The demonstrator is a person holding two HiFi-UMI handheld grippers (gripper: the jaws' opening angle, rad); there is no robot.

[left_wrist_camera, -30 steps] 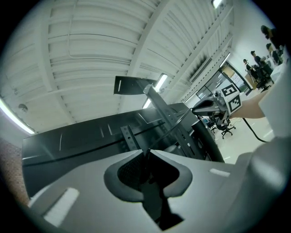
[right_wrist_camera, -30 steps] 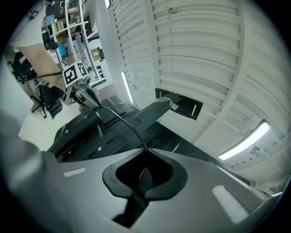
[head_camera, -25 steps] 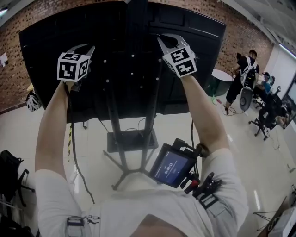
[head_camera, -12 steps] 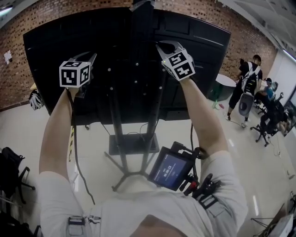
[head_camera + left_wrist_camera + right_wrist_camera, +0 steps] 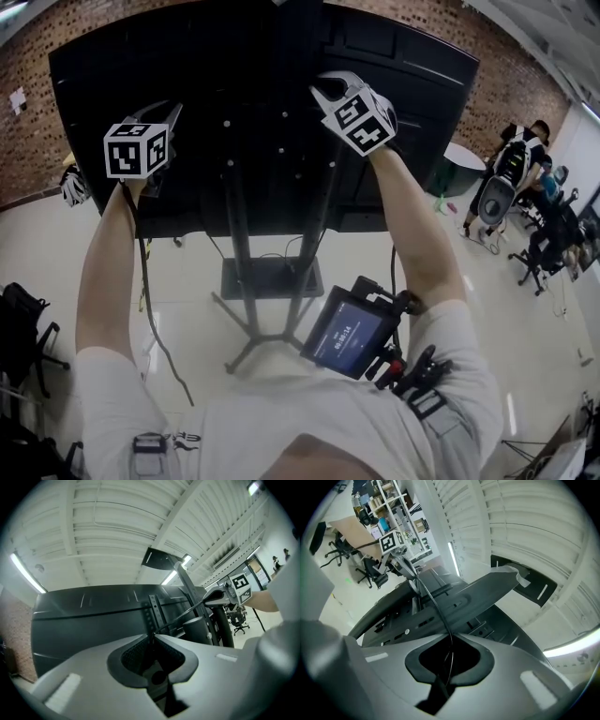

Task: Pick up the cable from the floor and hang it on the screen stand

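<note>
Logged both grippers raised at back of screen, above stand. Found L gripper at 10 o'clock, jaws narrow, pinched on cable. Found R gripper at 1 o'clock, jaws narrow too, nipped on same cable. Traced cable taut from L gripper across to R gripper, in front of screen. Followed loose tail from L gripper toward 6 o'clock along forearm; end hidden behind shirt.

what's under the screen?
The stand runs down to a base plate and splayed legs on the floor; cable dangles at left. Waist-worn display hides the legs' right side.
</note>
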